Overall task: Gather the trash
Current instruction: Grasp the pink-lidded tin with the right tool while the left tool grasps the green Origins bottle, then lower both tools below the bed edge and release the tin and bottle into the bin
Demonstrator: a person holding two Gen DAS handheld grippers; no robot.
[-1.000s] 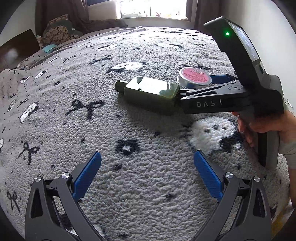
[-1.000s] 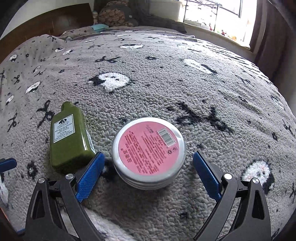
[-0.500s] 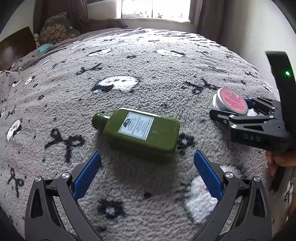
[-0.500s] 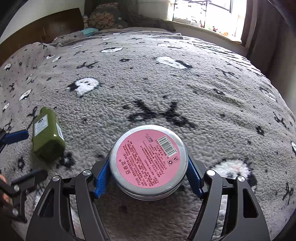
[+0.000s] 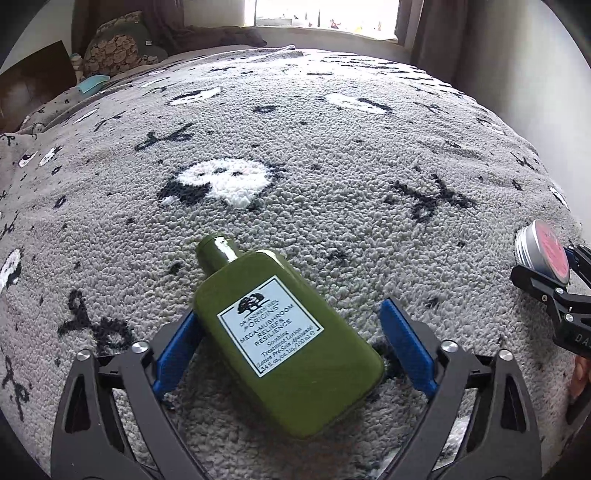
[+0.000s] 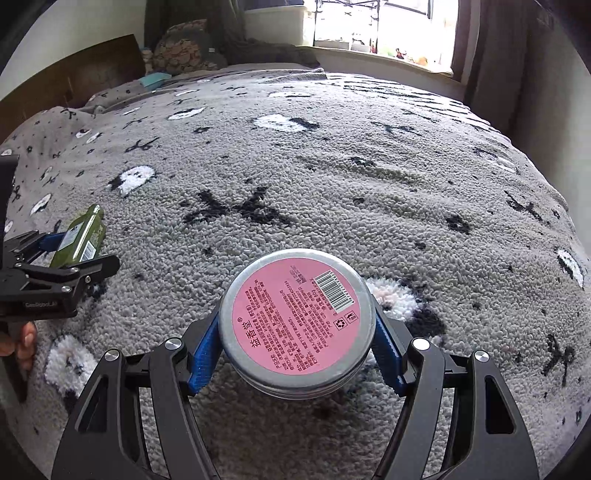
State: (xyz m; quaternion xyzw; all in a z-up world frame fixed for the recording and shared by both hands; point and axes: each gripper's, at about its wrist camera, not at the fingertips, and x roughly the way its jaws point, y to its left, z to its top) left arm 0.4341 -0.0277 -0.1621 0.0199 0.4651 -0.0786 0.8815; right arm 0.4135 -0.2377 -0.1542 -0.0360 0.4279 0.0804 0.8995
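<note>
Bed with grey fleece blanket (image 5: 332,155), window beyond. Right hand-held gripper (image 6: 291,350) clamped on round tin (image 6: 295,328), pink label up. Left hand-held gripper (image 5: 291,347) spread wide, straddling green lotion bottle (image 5: 284,339) lying flat on blanket, cap pointing far-left.

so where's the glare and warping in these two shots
Left wrist view: window blown out, sheen on the green bottle cap, blanket bulging from fisheye. Right wrist view: window overexposed, soft glare on the round tin rim, dark vignetted corners.

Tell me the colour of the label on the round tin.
Pink, on the round tin; the right wrist view shows it best.
</note>
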